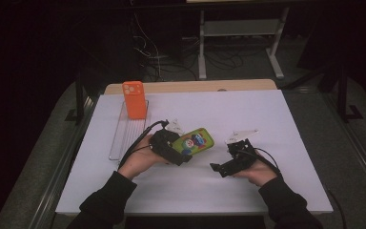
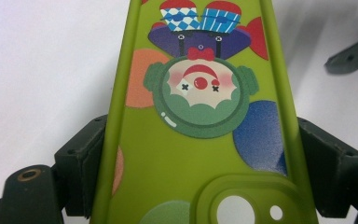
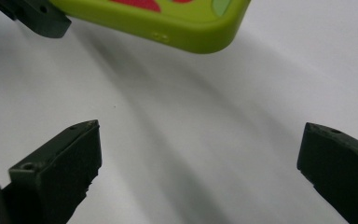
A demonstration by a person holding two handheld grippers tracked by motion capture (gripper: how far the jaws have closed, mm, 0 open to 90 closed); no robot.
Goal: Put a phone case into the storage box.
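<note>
Green case (image 1: 198, 141) clamped by its long sides in left gripper (image 1: 178, 151).
Long axis runs up-right; right gripper (image 1: 218, 168) (jaws wide, empty) sits just right of case, nearer its free end.

1. No words, brand names or numbers can be read anywhere in the pictures.
2. The green phone case (image 2: 200, 112), near the middle of the counter, carries only a printed cartoon: a clown face with small cross-shaped marks for eyes, a red nose and bow, and coloured spots. It has no lettering.
3. The orange phone case (image 1: 134, 99), at the far left, shows no readable mark.
</note>
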